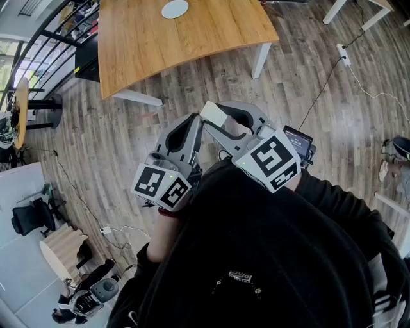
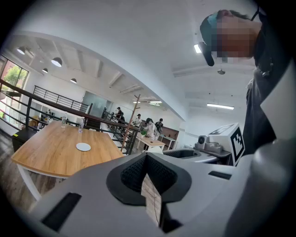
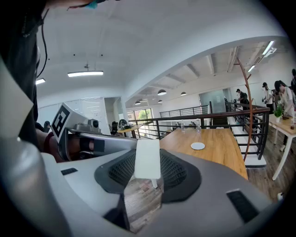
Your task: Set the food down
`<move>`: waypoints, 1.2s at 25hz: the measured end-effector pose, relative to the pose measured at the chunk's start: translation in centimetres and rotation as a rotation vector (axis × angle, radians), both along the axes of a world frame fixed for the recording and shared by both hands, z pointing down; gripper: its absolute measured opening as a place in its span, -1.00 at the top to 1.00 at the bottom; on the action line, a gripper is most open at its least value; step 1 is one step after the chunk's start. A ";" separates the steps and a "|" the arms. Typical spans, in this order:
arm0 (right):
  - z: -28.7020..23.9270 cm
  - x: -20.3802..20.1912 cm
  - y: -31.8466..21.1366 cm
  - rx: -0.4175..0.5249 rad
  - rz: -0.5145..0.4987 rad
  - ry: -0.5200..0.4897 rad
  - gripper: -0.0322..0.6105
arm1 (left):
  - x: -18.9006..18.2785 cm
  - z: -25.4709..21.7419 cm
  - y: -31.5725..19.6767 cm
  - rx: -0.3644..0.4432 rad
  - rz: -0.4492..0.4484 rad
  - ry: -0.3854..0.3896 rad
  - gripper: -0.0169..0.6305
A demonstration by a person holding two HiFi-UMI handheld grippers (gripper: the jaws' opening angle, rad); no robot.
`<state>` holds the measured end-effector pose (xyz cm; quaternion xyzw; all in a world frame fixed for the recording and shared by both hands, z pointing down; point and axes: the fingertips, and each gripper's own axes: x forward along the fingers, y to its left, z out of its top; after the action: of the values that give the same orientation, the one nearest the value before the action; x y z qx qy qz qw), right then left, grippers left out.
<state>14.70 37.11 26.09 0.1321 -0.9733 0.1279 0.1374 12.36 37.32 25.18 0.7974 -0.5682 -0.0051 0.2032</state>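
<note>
Head view: right gripper (image 1: 220, 122) clamped on white food block (image 1: 213, 114), block pinched at the fingertips. Wooden table (image 1: 160, 51) and white plate (image 1: 175, 8) well ahead of the tips. Left gripper (image 1: 194, 122) just beside the right one.

Left gripper view: pads pressed together, only a thin slit, nothing between.

Right gripper view: block upright between the pads near the tips, bare floor below it.

Best done by carrying level to the table, lowering over the plate, opening only once the block rests there, left gripper kept aside.
</note>
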 end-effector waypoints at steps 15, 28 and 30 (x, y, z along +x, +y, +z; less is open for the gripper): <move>-0.3 2.3 -2.4 -0.013 0.010 -0.037 0.36 | 2.3 0.3 -2.1 -0.020 0.006 -0.018 0.93; 1.3 5.3 -4.8 -0.078 -0.004 -0.069 0.36 | 5.5 1.8 -4.7 -0.083 0.033 -0.052 0.94; 1.3 5.3 -5.1 -0.080 -0.007 -0.072 0.36 | 5.6 1.8 -5.0 -0.085 0.034 -0.055 0.94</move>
<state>20.03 31.98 27.41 0.1182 -0.9722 0.1707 0.1081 17.94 32.34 26.97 0.7974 -0.5596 0.0444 0.2214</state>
